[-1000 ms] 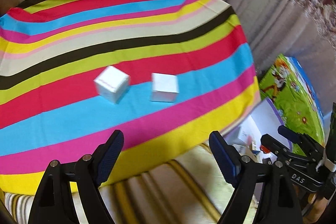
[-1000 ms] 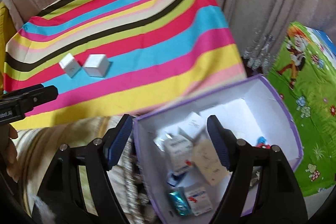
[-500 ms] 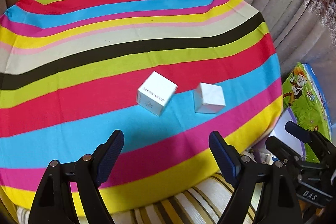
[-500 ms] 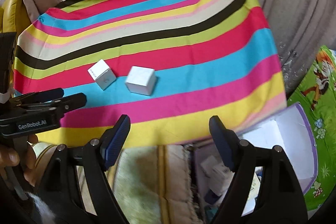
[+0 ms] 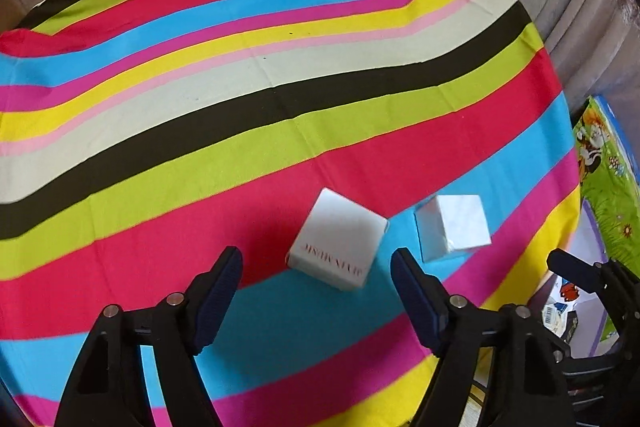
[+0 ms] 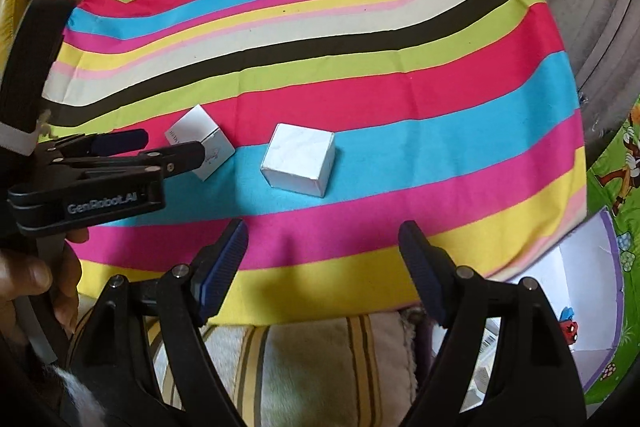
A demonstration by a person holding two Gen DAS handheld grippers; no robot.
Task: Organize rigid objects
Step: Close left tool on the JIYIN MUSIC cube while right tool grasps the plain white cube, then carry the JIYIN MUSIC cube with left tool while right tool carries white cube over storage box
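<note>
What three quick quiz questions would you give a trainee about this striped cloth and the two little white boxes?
1. True or false: the printed box lies on the striped cloth, gripped by nothing.
2. How many white boxes lie on the cloth?
3. Multiple choice: the plain box lies mostly on which stripe? A) black B) blue C) yellow

Key:
1. True. The left gripper is open just short of it, its jaws having just been closing, nothing between them.
2. Two.
3. B. The right gripper is open too.
</note>
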